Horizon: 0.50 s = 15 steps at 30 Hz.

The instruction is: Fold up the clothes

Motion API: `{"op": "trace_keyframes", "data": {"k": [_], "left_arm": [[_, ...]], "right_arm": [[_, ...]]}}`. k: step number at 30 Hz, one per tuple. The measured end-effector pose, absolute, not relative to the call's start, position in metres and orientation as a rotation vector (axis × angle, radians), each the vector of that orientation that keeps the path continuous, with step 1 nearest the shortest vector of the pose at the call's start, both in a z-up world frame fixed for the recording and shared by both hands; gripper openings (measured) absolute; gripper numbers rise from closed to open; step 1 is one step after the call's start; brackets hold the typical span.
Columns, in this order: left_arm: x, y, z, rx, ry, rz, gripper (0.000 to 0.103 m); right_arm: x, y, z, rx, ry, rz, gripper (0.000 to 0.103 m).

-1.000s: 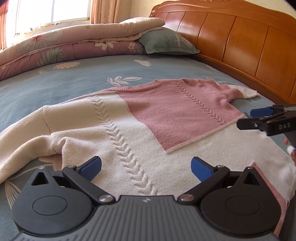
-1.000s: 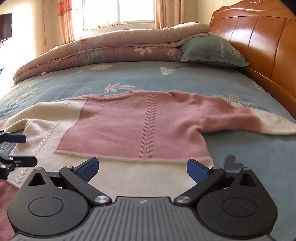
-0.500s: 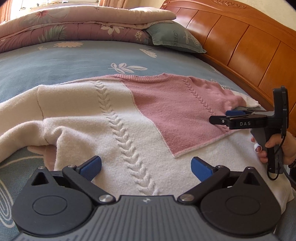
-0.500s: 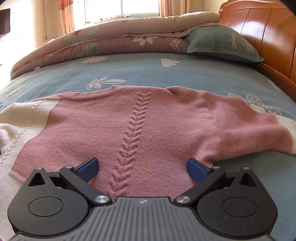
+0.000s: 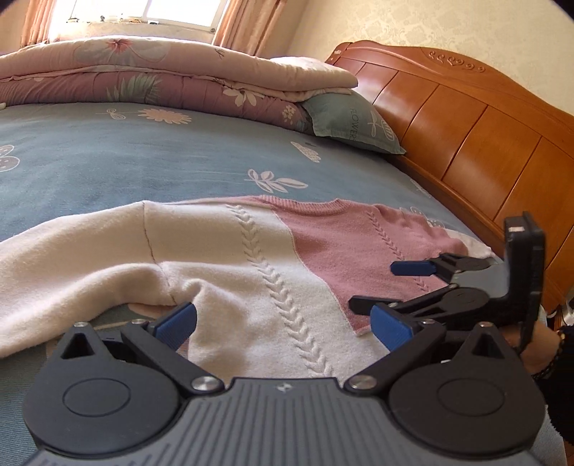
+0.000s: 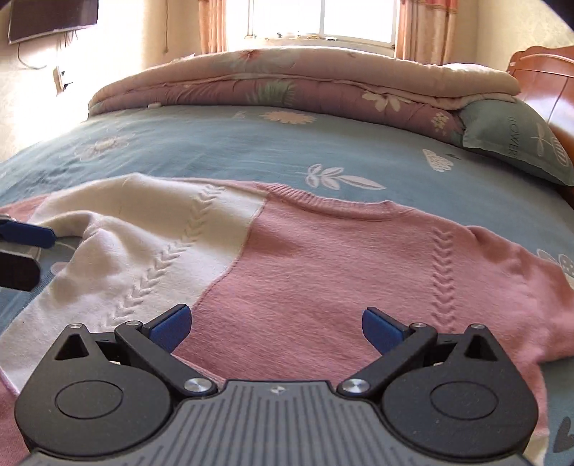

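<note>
Both tongs gape, released: left gripper [image 5: 283, 321] and right gripper [image 6: 276, 324] hover low over the sweater [image 6: 323, 265], a pink-and-cream cable knit spread across frame centre on the blue floral bedsheet [image 6: 215, 143]. Only the left view shows the headboard's [image 5: 466, 143] orange panels; only the right shows the cream armpit fold's lifted edge, left of centre.

Blown-out window [image 6: 323, 18] backlight, fisheye-warped edges

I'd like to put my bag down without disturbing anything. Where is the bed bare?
The blue sheet is bare between the sweater and the folded quilt. Nearer is crowded: the sweater spreads across, with the left gripper and right gripper over it.
</note>
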<state>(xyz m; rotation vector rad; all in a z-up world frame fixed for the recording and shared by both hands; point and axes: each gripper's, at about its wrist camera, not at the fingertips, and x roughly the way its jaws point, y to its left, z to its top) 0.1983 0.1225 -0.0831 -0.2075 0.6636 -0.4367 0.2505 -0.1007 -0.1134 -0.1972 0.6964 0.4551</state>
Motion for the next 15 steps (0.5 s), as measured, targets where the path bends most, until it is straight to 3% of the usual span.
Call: {"op": "trace_keyframes", "data": {"k": [4, 15], "left_arm": [[0.193, 0.139, -0.079, -0.217, 0.642, -0.416, 0.102], [0.193, 0.188, -0.078, -0.41, 0.649, -0.398, 0.102]], "right_arm": [[0.268, -0.071, -0.126, -0.194, 0.705, 0.41, 0.103], [0.238, 0.001, -0.097, -0.292, 0.631, 0.556, 0.103]]}}
